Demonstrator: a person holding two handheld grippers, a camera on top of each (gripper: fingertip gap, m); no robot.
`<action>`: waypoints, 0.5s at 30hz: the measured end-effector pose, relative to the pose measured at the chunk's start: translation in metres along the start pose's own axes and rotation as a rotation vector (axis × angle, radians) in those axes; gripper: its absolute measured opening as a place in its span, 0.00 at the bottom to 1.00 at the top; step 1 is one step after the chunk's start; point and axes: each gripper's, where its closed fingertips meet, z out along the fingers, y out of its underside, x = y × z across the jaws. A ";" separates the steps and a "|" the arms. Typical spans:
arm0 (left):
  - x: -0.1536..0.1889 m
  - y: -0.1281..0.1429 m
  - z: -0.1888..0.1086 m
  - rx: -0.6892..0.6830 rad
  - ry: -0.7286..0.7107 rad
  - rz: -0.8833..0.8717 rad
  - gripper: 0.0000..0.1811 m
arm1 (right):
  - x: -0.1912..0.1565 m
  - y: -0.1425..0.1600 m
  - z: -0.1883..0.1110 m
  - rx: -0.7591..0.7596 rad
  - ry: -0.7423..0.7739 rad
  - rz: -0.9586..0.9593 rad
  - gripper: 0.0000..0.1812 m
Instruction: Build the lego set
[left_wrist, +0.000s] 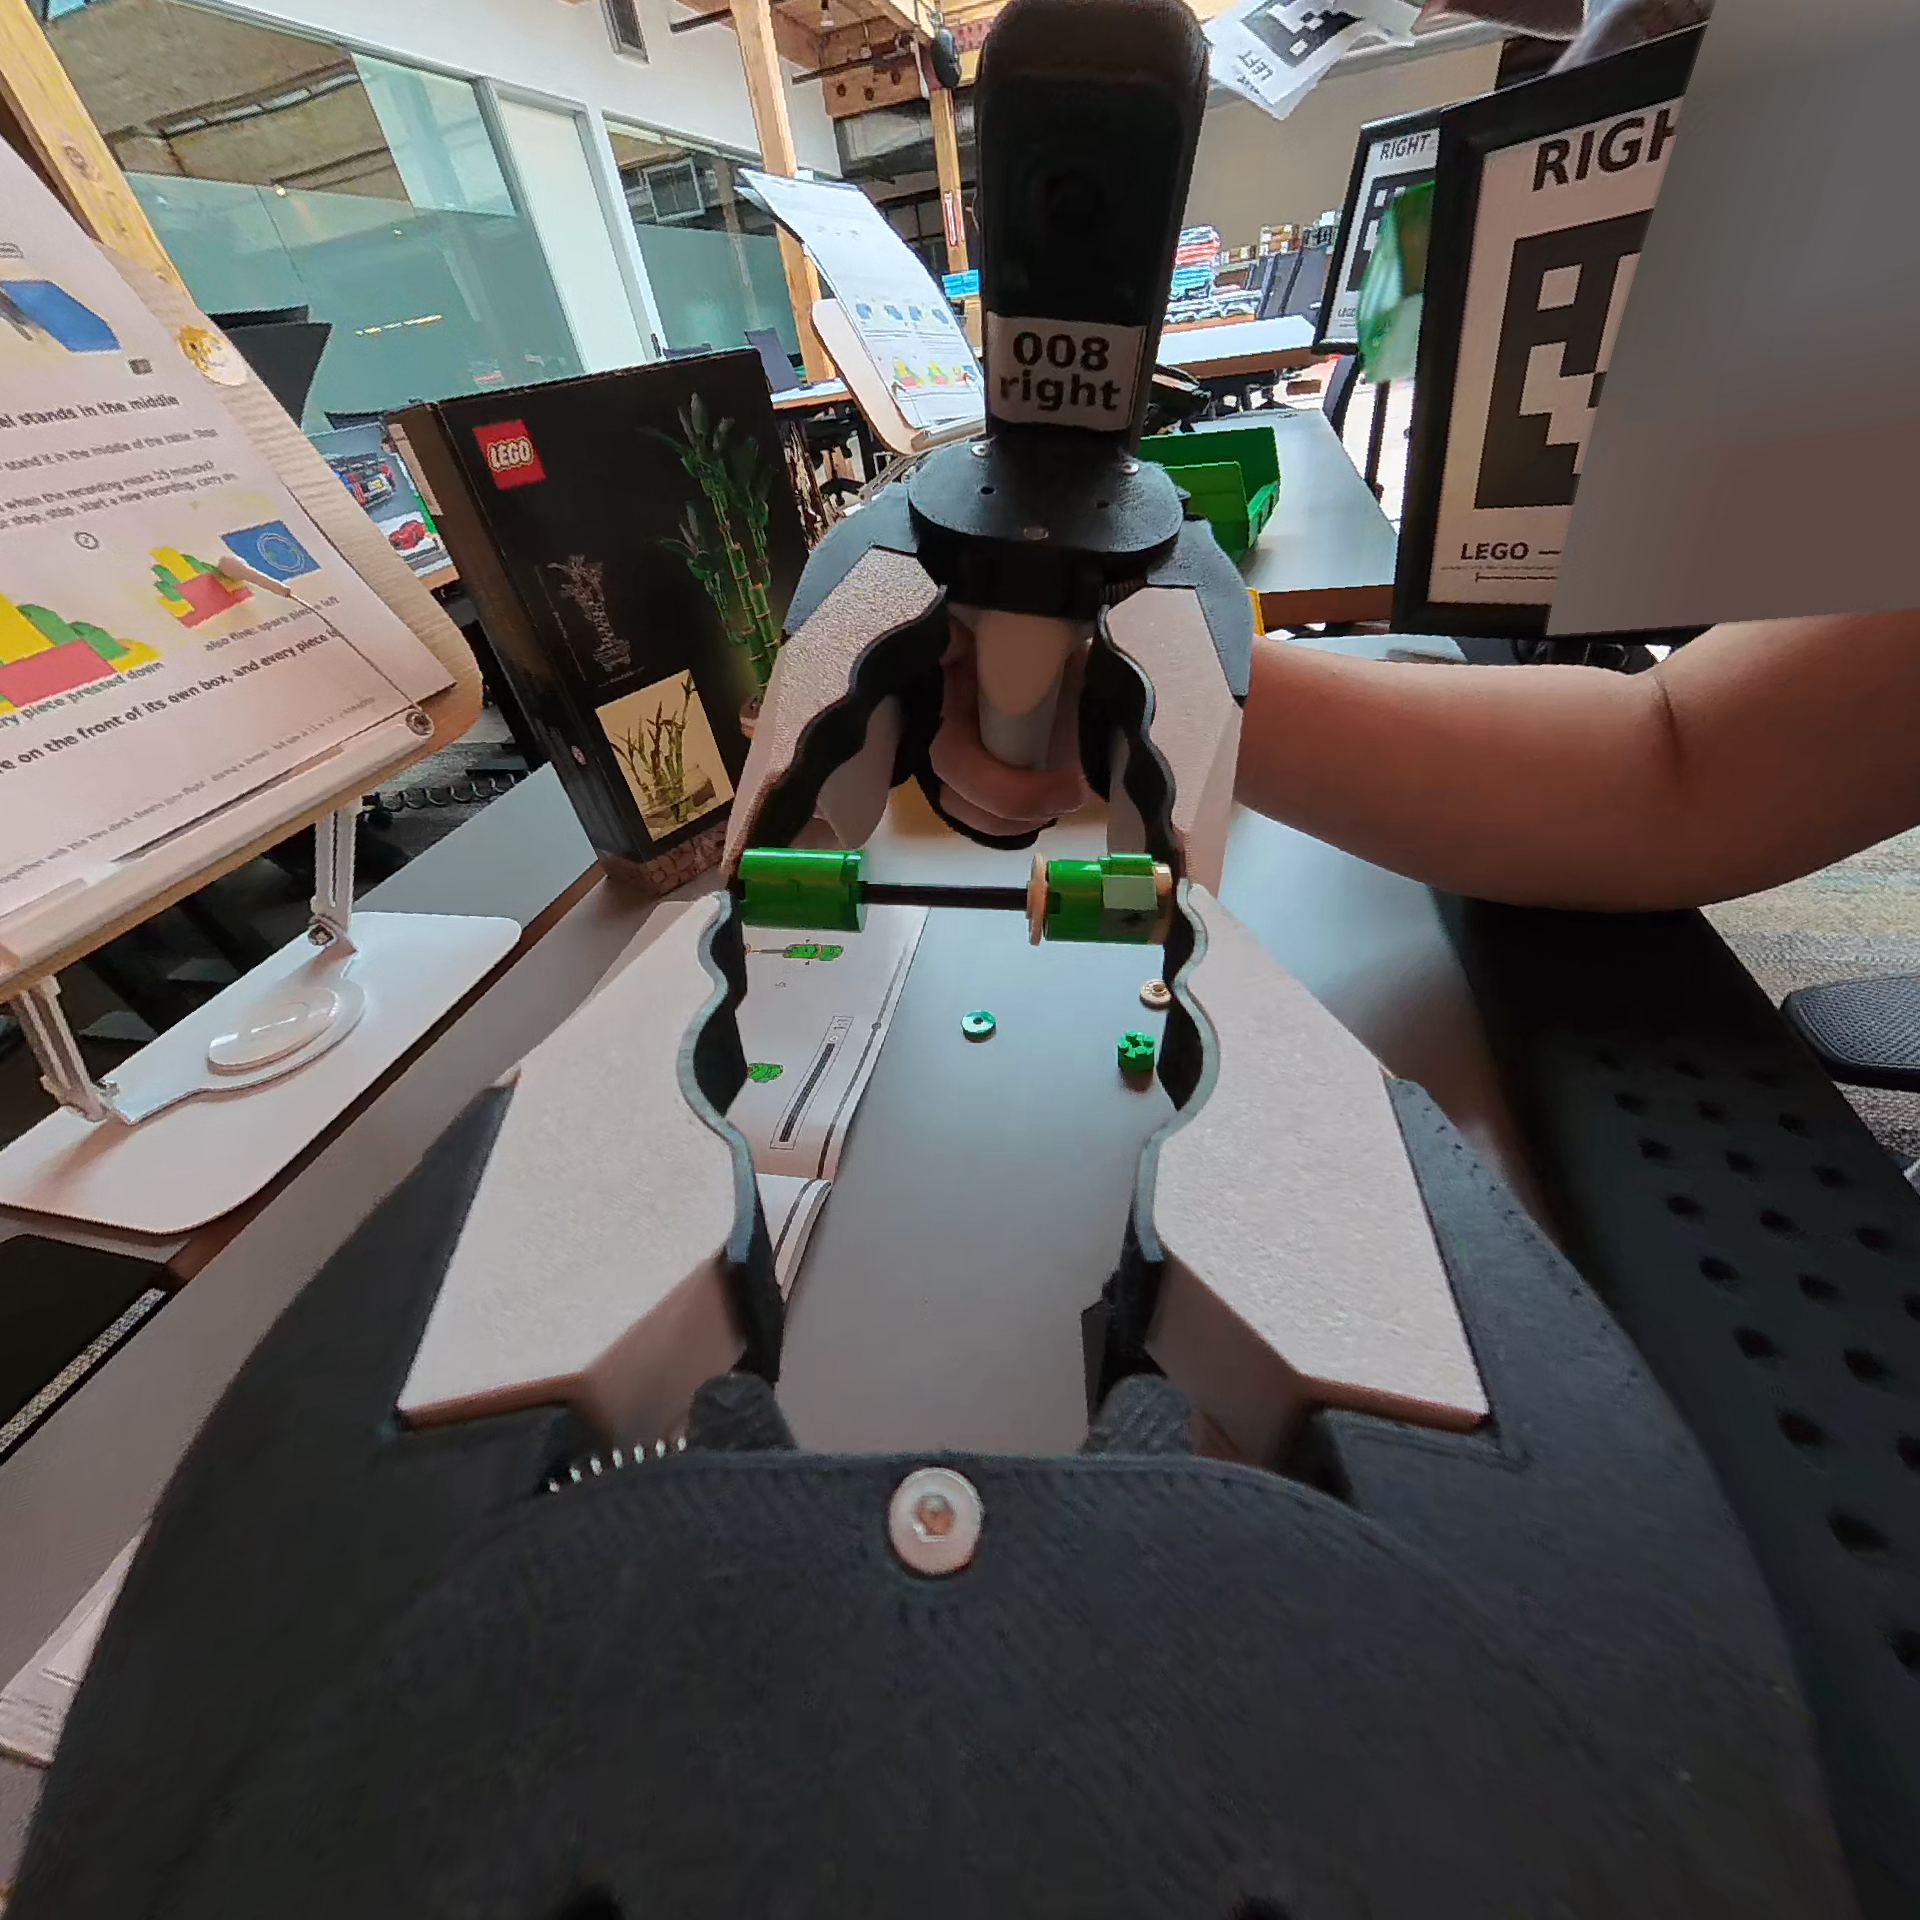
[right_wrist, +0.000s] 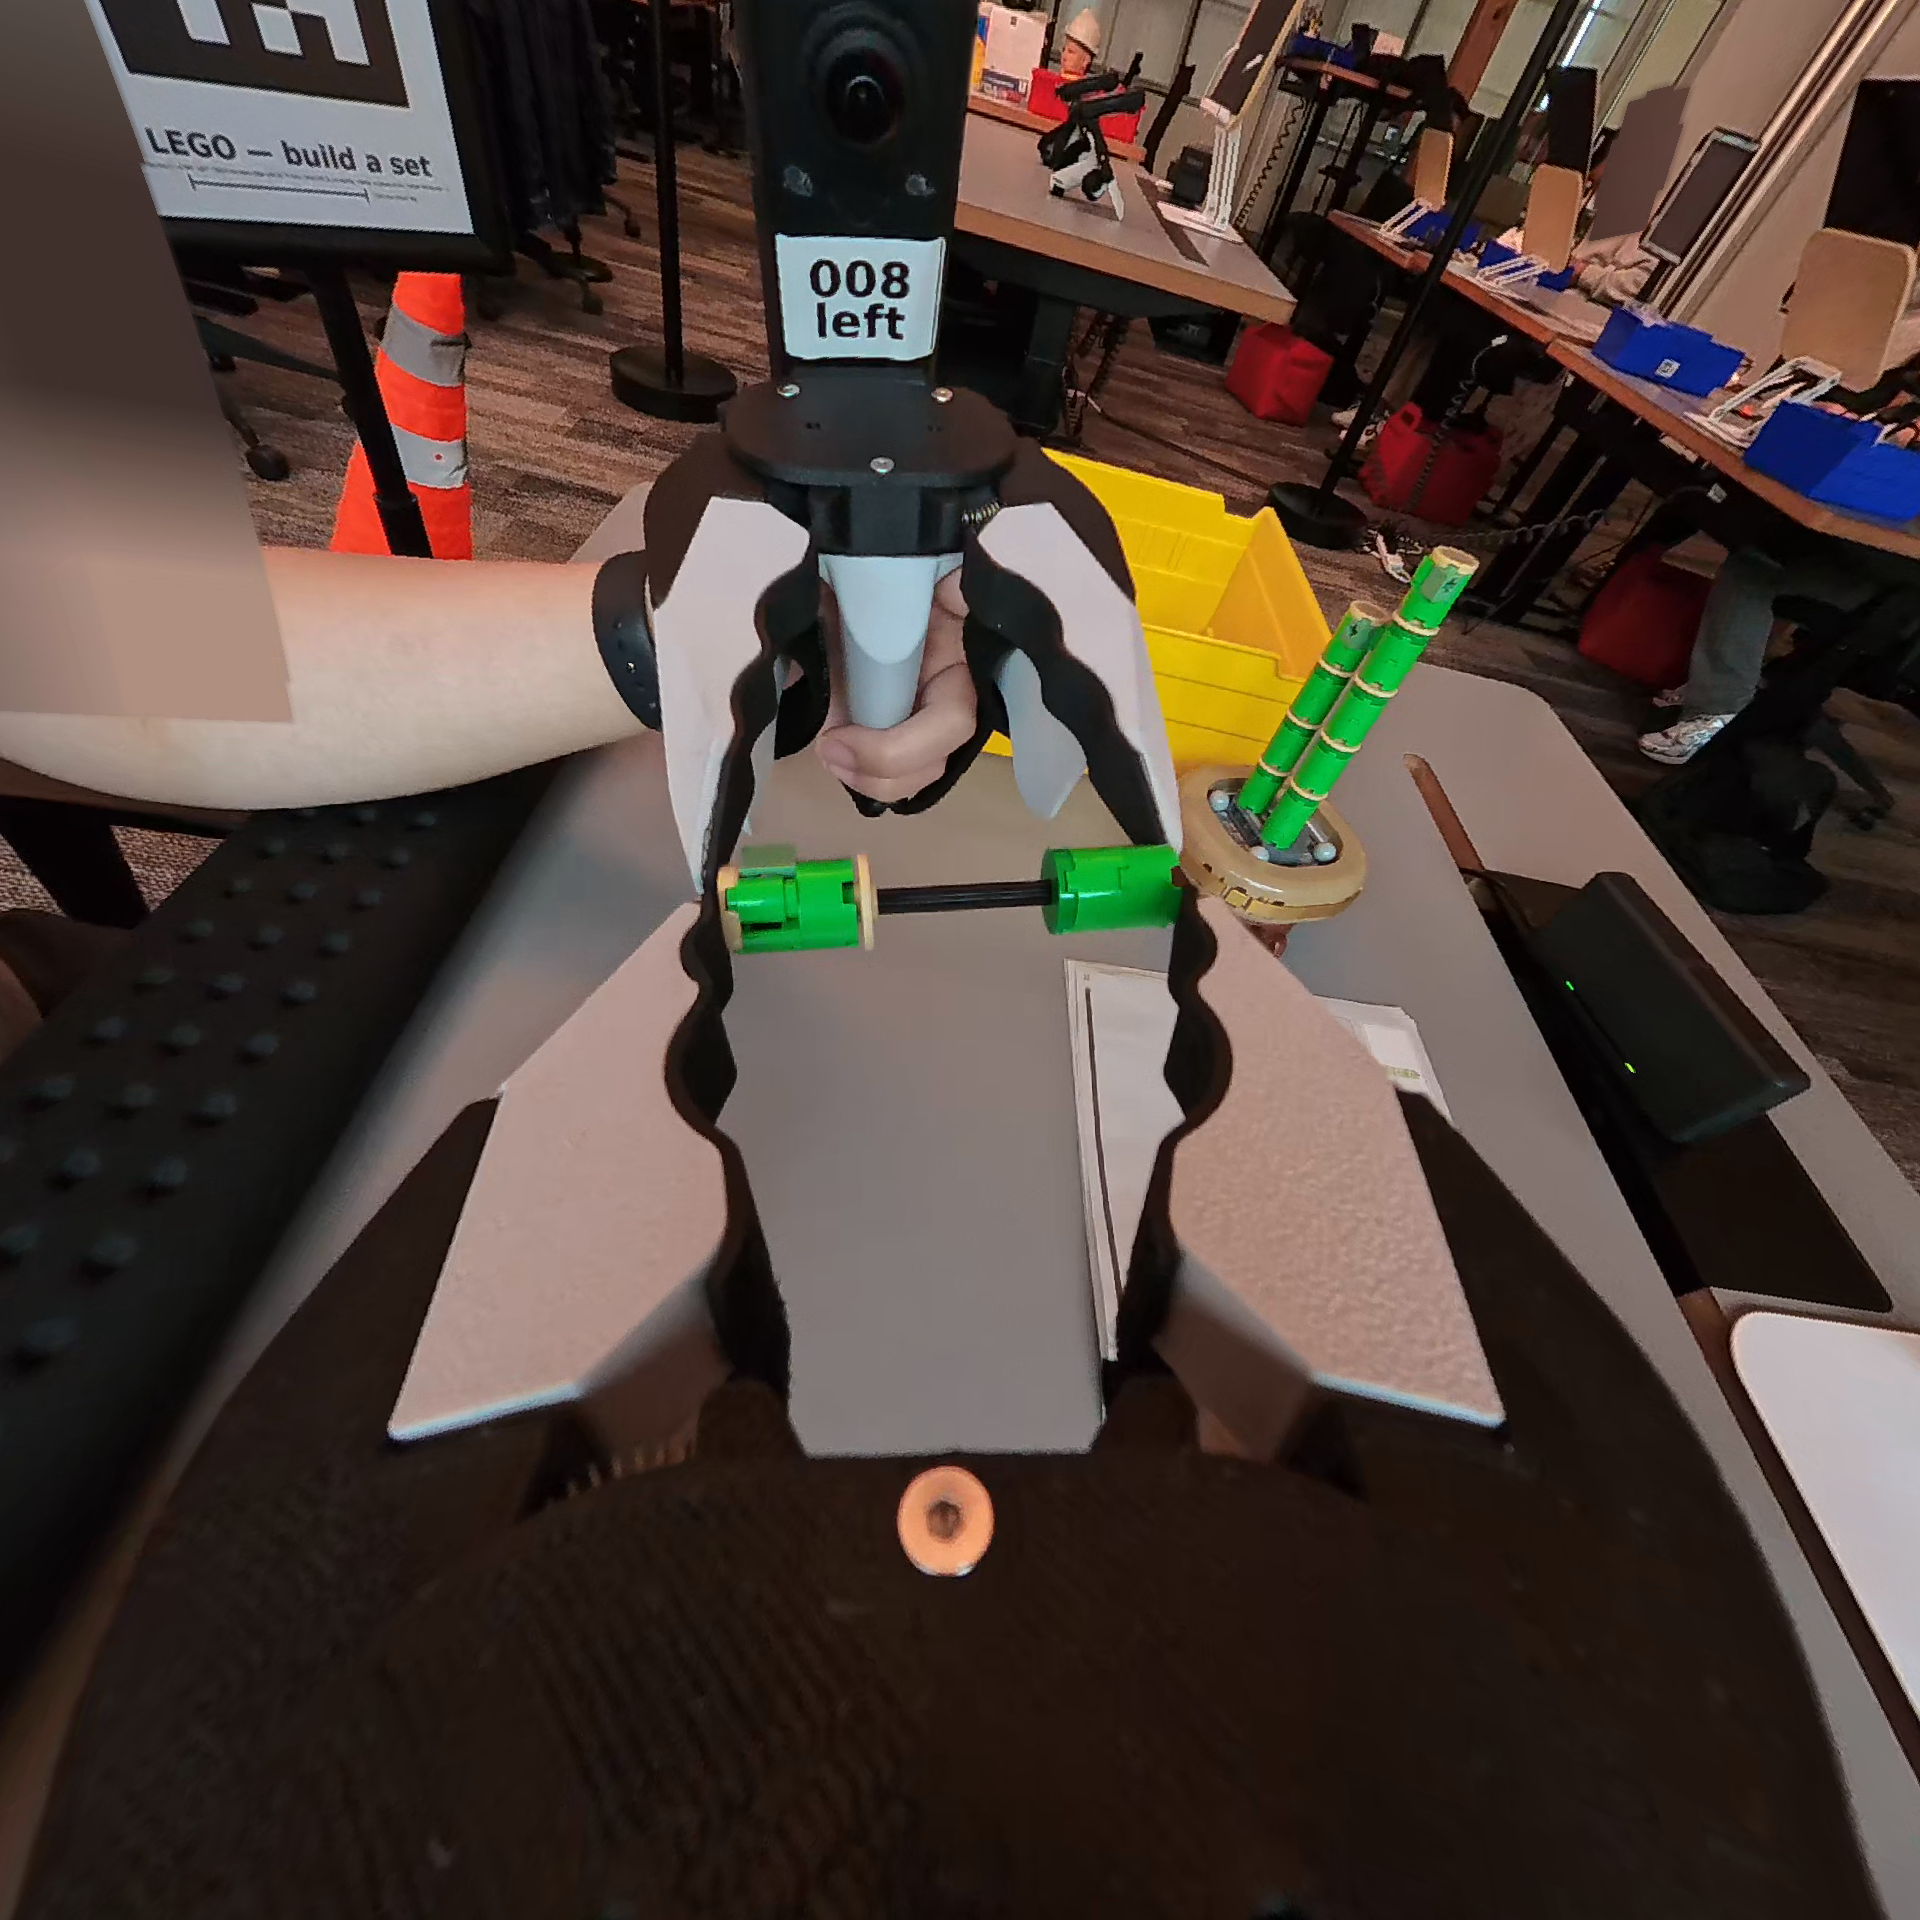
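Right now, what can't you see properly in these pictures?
- Left wrist view: the open paper instruction booklet lies partly behind the left gripper, whose fingers cover most of the page.
- Right wrist view: the round tan base of the green segmented bamboo stalks is partly hidden by the right gripper.
- Both views: where the thin black axle enters the short green cylinder pieces is hidden.

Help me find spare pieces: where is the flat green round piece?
In the left wrist view, the flat green round piece lies on the grey table, below the held axle, left of the chunkier green piece.
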 end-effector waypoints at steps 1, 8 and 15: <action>0.000 0.001 0.000 -0.007 0.000 0.000 0.44 | 0.000 0.002 0.000 -0.008 0.001 -0.001 0.47; -0.001 0.002 0.002 0.002 -0.003 0.006 0.44 | 0.001 0.002 -0.001 -0.001 -0.001 0.001 0.47; -0.001 0.003 0.003 -0.011 -0.001 0.004 0.44 | 0.001 0.004 -0.001 -0.008 0.002 -0.007 0.47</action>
